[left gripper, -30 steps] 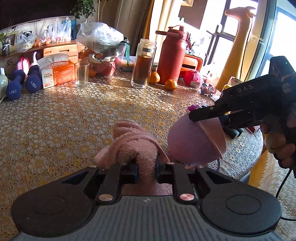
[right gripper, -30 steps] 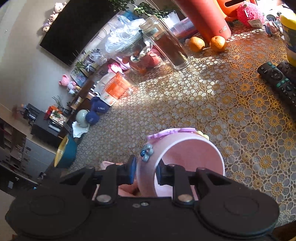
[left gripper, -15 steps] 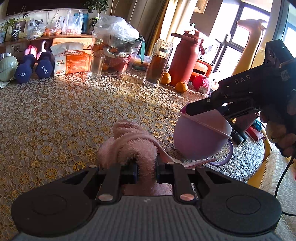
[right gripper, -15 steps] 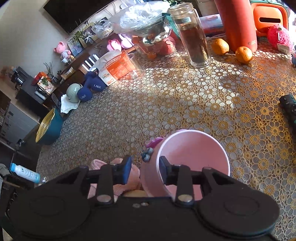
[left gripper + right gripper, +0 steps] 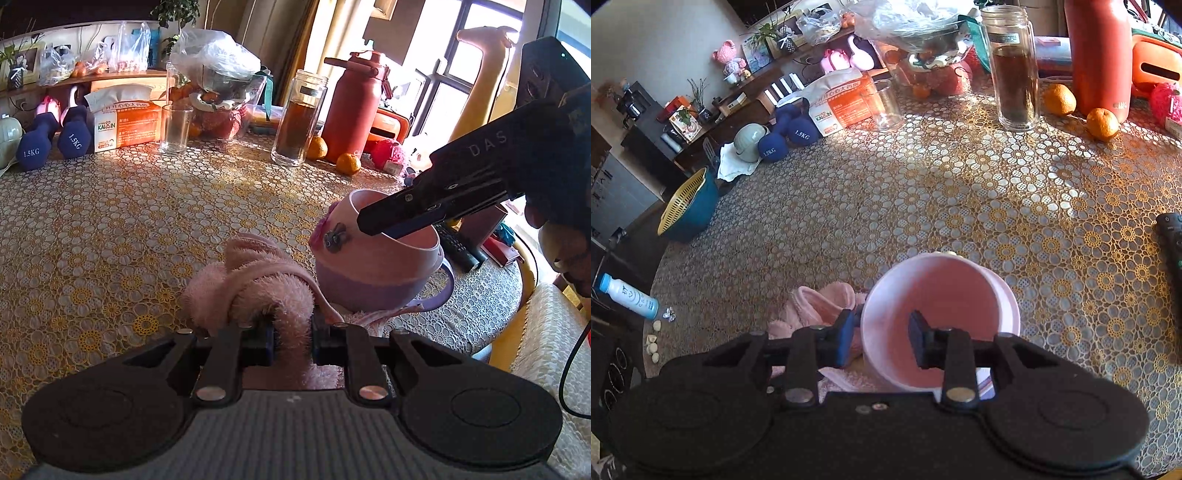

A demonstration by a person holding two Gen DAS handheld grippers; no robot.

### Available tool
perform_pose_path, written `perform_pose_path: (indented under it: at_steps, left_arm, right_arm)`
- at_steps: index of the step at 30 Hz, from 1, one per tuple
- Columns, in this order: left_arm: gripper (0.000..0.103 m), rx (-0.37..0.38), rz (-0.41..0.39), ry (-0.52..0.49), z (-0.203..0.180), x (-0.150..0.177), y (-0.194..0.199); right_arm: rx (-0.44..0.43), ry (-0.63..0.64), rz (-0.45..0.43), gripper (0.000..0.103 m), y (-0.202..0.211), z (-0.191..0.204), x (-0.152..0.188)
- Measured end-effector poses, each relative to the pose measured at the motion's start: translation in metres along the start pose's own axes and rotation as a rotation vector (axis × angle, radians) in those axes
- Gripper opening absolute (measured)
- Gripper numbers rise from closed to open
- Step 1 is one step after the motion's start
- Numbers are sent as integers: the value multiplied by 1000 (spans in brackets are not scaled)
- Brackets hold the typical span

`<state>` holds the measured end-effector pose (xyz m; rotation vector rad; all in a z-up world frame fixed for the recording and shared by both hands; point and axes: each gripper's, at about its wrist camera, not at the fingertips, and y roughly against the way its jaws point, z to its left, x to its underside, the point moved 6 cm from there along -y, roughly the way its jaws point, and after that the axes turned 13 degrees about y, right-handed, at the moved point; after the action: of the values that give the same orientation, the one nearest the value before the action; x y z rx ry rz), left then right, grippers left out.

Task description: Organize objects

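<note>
The lower half of both wrist views is filled by each claw's own black body, which hides the near edge of the bench (image 5: pixel 110 229). In the left wrist view the base of the pink cup (image 5: pixel 376 258) is hidden behind the pink towel (image 5: pixel 255 288), so whether the cup sits on the bench or on the cloth cannot be told. The remote control (image 5: pixel 1172 251) is cut off at the right edge of the right wrist view.

The left claw (image 5: pixel 291 338) is closed on a bunched fold of the towel at lower centre of its frame, the fluffy cloth squeezed between the two pads and spilling forward onto the bench.

The right claw (image 5: pixel 882 334) stands with its jaws apart, straddling the cup's near wall: one finger is outside the rim, the other inside the bowl. Whether either pad presses the wall cannot be made out. In the left wrist view this right claw (image 5: pixel 373 225) reaches in from the right edge, sloping down toward centre, its tip over the cup's rim, with the person's hand (image 5: pixel 565 240) gripping its handle at the far right.

The cup is just right of the towel and touching it, low in the centre of both frames, its mouth tilted toward the right claw.
</note>
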<state>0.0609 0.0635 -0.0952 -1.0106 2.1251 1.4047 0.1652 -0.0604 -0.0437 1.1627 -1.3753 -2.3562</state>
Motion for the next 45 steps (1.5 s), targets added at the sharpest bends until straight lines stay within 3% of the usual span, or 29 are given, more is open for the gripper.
perform_pose_path:
  at_steps: [4, 9, 12, 14, 18, 21, 27, 30, 32, 36, 41, 45]
  left_arm:
    - [17, -11, 3, -20, -2, 1, -2]
    - [22, -17, 0, -61, -8, 4, 0]
    - [44, -28, 1, -109, -13, 8, 2]
    - [70, -23, -10, -146, -18, 12, 5]
    - [76, -26, -3, -244, -32, 21, 4]
    - [78, -66, 13, -311, -37, 32, -5]
    - [78, -122, 22, -406, -41, 48, -17]
    - [78, -116, 22, -379, -39, 47, -17]
    - [67, -101, 24, -345, -37, 45, -15]
    - [54, -86, 18, -301, -35, 43, -12]
    - [30, -76, -3, -232, -31, 36, -5]
    - [22, -60, -10, -144, -26, 26, 1]
  right_arm:
    - [0, 107, 13, 33, 15, 10, 0]
    - [49, 515, 63, 36, 36, 33, 8]
    - [103, 759, 114, 36, 34, 45, 19]
    - [138, 915, 158, 36, 27, 52, 30]
    - [155, 1119, 237, 35, 16, 58, 48]
    - [171, 1185, 274, 35, 8, 54, 52]
    - [134, 1204, 315, 32, -5, 48, 53]
    - [107, 1195, 326, 30, -7, 47, 53]
    - [83, 1153, 337, 25, -8, 46, 52]
    - [21, 1017, 334, 14, -7, 46, 53]
    - [53, 810, 233, 13, -1, 37, 48]
    - [78, 559, 97, 12, 12, 16, 39]
